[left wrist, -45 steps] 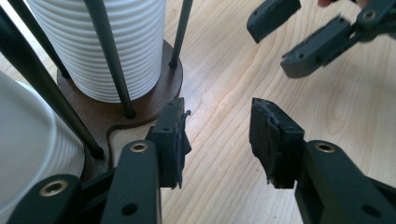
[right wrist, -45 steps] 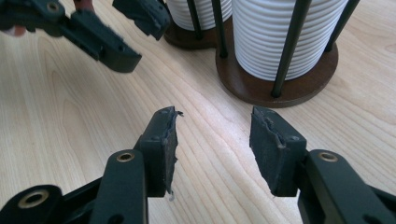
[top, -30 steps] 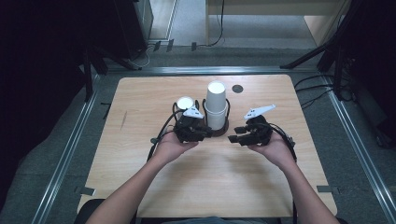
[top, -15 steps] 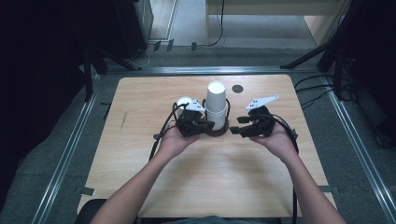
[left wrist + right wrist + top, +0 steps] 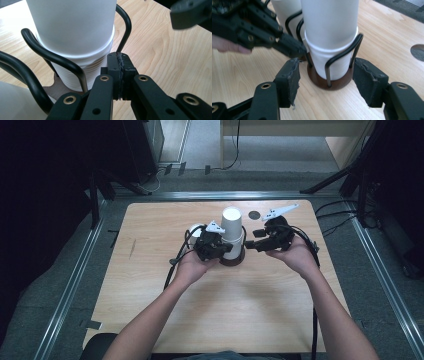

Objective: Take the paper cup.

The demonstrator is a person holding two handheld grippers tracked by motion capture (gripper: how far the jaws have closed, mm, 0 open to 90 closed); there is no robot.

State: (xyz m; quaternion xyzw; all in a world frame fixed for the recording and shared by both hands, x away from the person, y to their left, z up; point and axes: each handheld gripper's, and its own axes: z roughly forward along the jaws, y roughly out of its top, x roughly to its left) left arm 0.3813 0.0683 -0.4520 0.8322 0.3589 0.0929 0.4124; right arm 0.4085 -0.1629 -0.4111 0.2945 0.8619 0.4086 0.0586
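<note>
A stack of white paper cups [image 5: 231,222] stands upside down in a black wire holder [image 5: 57,60] on a round brown base [image 5: 319,80] at mid-table. My left gripper [image 5: 222,247] sits at the holder's left side. Its pads [image 5: 120,65] are pressed flat together with nothing between them, just beside a wire loop. My right gripper [image 5: 250,245] hovers at the holder's right side. Its jaws have just been opening, and its pads [image 5: 289,80] stand apart in front of the base without touching it. The left gripper's tip [image 5: 298,51] pokes in by the wire.
A second white cup [image 5: 195,229] stands behind my left gripper. A small dark round hole [image 5: 254,214] sits in the wooden table [image 5: 150,285] beyond the holder. Metal rails run along the table's sides, and cables trail from both grippers.
My right gripper has lifted and moved away from the person, and its jaws have spread apart. My left gripper has shifted slightly farther in beside the holder and stays closed.
</note>
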